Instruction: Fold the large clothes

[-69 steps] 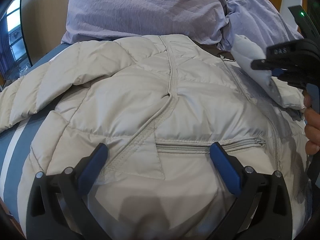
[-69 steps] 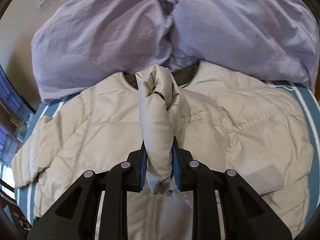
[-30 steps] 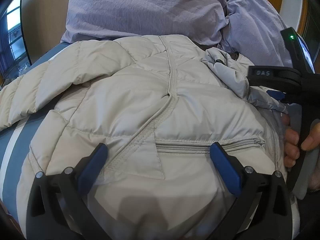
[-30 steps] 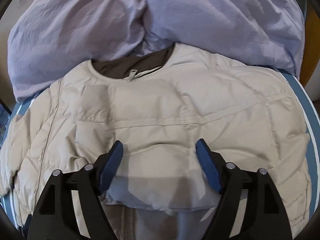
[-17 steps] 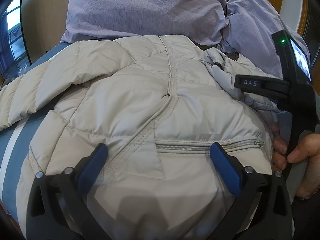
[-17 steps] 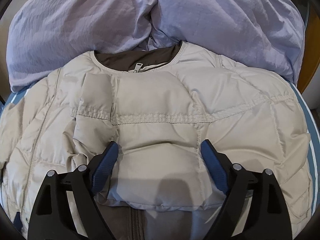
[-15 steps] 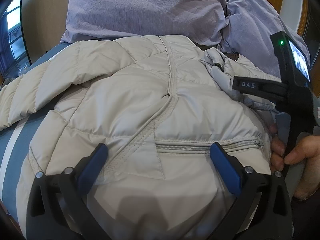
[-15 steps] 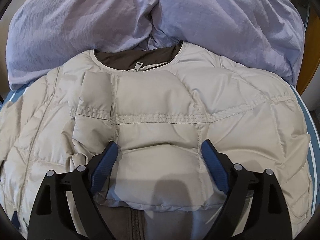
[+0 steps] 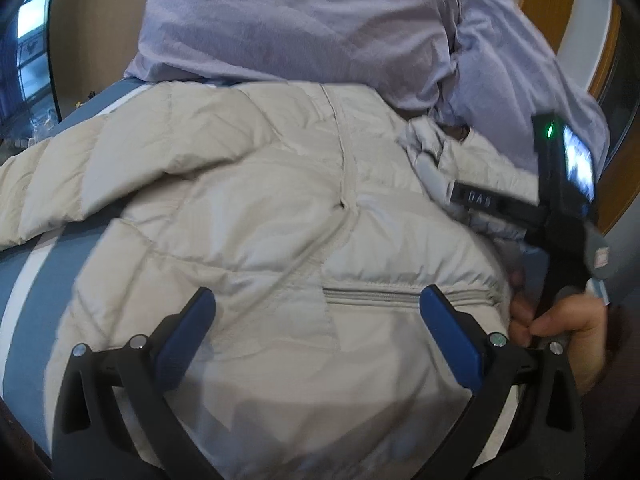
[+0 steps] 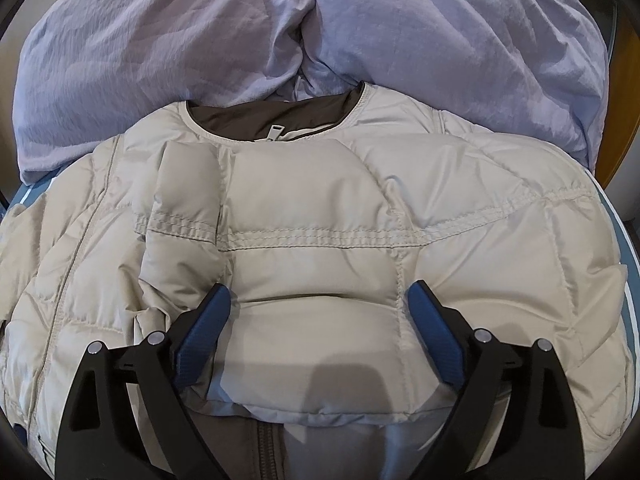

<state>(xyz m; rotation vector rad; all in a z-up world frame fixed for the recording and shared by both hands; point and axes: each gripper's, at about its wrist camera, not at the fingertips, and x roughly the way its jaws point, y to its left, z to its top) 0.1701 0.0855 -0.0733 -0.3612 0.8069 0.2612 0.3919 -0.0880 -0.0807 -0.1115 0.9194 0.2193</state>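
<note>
A beige quilted puffer jacket [image 9: 248, 216] lies spread on the bed, and it also fills the right wrist view [image 10: 320, 216]. Its brown-lined collar [image 10: 276, 118] points to the far side. One sleeve [image 10: 312, 264] lies folded across the chest. The other sleeve [image 9: 68, 184] stretches out to the left. My left gripper [image 9: 316, 320] is open and empty, just over the pocket zipper [image 9: 372, 294]. My right gripper [image 10: 318, 316] is open and empty, over the folded sleeve; it also shows in the left wrist view [image 9: 520, 208].
A crumpled lilac duvet [image 10: 280, 24] is heaped past the collar, also in the left wrist view [image 9: 304, 20]. The blue and white striped bed sheet [image 9: 36, 280] shows at the left. A wooden door frame [image 9: 612, 100] stands at the right.
My right gripper opened and let go of the sleeve, which now lies folded across the chest. It then drew back a little. The left gripper shifted slightly.
</note>
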